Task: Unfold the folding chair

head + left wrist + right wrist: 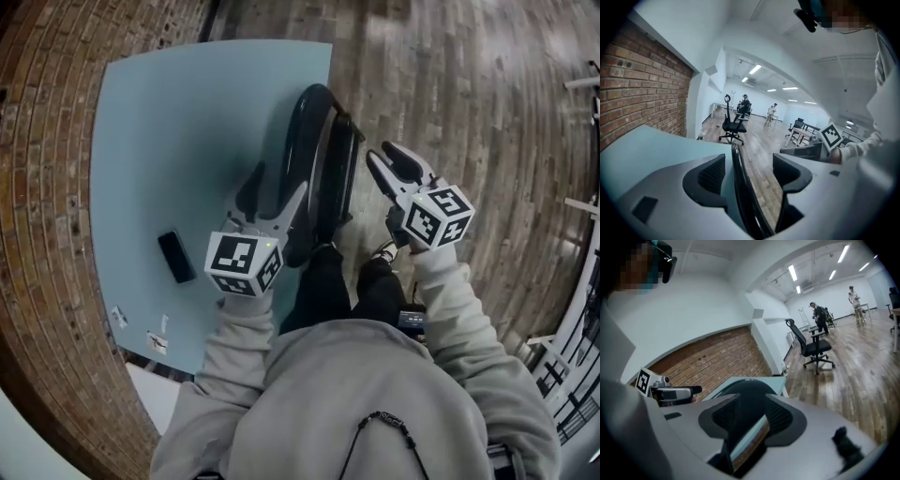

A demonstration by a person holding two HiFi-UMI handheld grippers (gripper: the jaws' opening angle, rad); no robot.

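Biggest worry for us right now is the folding chair (pixel 319 159) getting away from us. It's standing folded and edge-on on the wood floor, right in front of our legs, with the light blue table (pixel 187 122) hard up on its left.

Left of the chair, the left gripper (pixel 272 204) is sitting with its jaws wide apart, straddling the thin black edge of the frame. The pads (pixel 710 176) aren't pressing on it. If we're closing off-centre on that narrow tube, we're probably looking at a slip. If we're then pulling from that side only, the chair is likely twisting or skating on the smooth boards. A tip to the left would be knocking it into the table, where a small dark gadget (pixel 175 256) is lying well left of the chair.

Right of the chair, the right gripper (pixel 394 164) isn't holding anything. Its jaws are partly apart, and the chair's rounded dark top is showing through the gap from beyond. From above, its tips are hanging just beside the chair's right edge, seemingly not touching. Opening the chair with only one side gripped is where we're guessing it goes wrong.

Pose-wise, both sleeved arms are reaching forward, one on each side of the chair. Both grippers are pointing ahead and a bit downward, marker cubes facing up.
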